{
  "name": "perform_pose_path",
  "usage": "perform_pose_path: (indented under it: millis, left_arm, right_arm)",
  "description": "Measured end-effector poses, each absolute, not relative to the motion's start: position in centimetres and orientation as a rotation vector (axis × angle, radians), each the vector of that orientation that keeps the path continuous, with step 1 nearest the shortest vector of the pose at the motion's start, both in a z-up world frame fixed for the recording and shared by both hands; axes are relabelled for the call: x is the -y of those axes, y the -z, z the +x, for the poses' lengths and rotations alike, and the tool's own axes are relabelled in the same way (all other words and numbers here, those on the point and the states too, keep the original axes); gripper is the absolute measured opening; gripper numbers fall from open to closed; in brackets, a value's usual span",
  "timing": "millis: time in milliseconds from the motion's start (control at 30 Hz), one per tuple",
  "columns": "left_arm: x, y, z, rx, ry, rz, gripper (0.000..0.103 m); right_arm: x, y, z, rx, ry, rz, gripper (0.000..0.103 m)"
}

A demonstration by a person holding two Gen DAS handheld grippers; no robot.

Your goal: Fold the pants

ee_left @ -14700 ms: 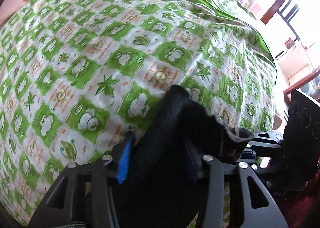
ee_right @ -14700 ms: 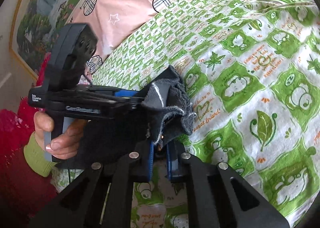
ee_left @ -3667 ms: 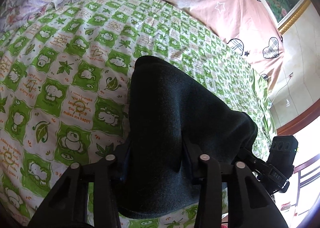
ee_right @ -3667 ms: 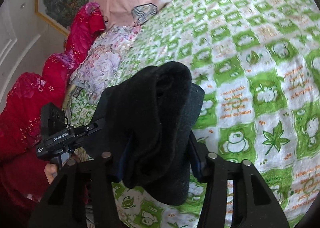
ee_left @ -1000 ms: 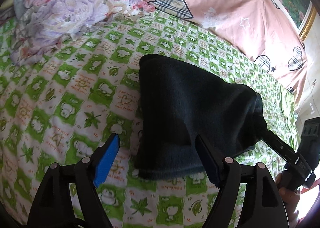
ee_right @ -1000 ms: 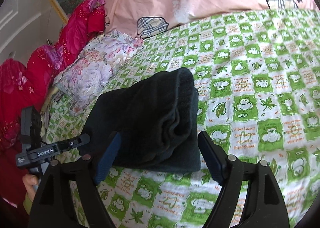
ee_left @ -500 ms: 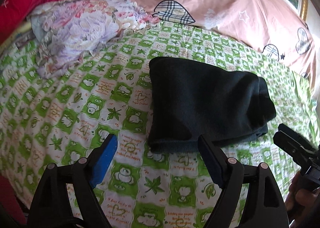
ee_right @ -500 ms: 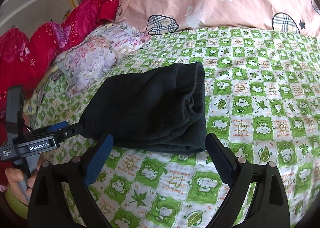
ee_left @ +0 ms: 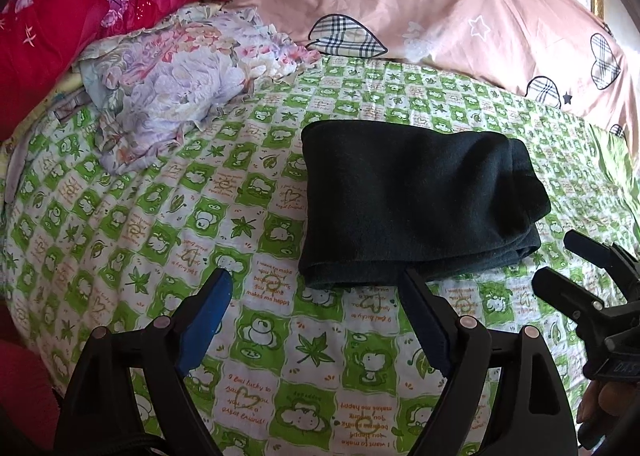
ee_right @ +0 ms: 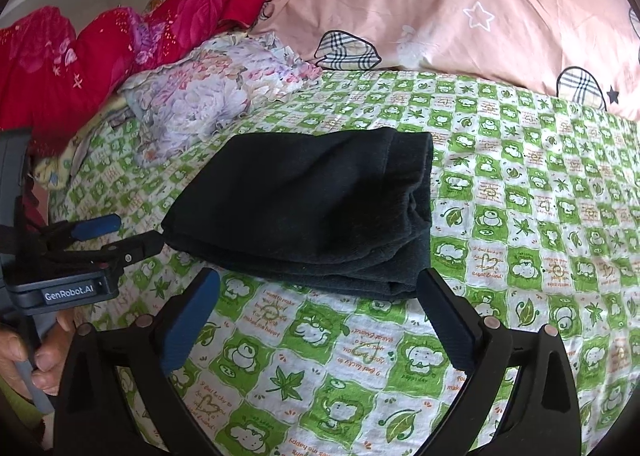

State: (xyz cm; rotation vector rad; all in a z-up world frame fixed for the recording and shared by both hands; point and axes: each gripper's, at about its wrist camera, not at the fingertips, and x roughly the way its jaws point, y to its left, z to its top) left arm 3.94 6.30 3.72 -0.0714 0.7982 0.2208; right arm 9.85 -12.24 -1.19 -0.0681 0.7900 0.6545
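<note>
1. Left wrist view: the left gripper is wide and holds nothing; the dark pants lie folded in a flat stack on the green and white bed sheet, just past the fingertips, not touching them; the right gripper pokes in at the right edge, near the stack; a flowery cloth and a pink blanket lie farther back.

2. Right wrist view: the right gripper has its jaws opening wide, with nothing between them; the pants rest just ahead on the sheet; the left gripper sits at the left, tips close to the stack's corner; red bedding is piled behind.
</note>
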Motion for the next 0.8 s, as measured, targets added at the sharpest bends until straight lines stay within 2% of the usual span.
perform_pose_path:
  millis: [800]
  left_arm:
    - [-6.0, -3.5, 3.1, -0.728, -0.217, -0.025, 0.088]
  right_arm:
    - [11.6, 2.2, 10.3, -0.779, -0.658, -0.088, 0.102]
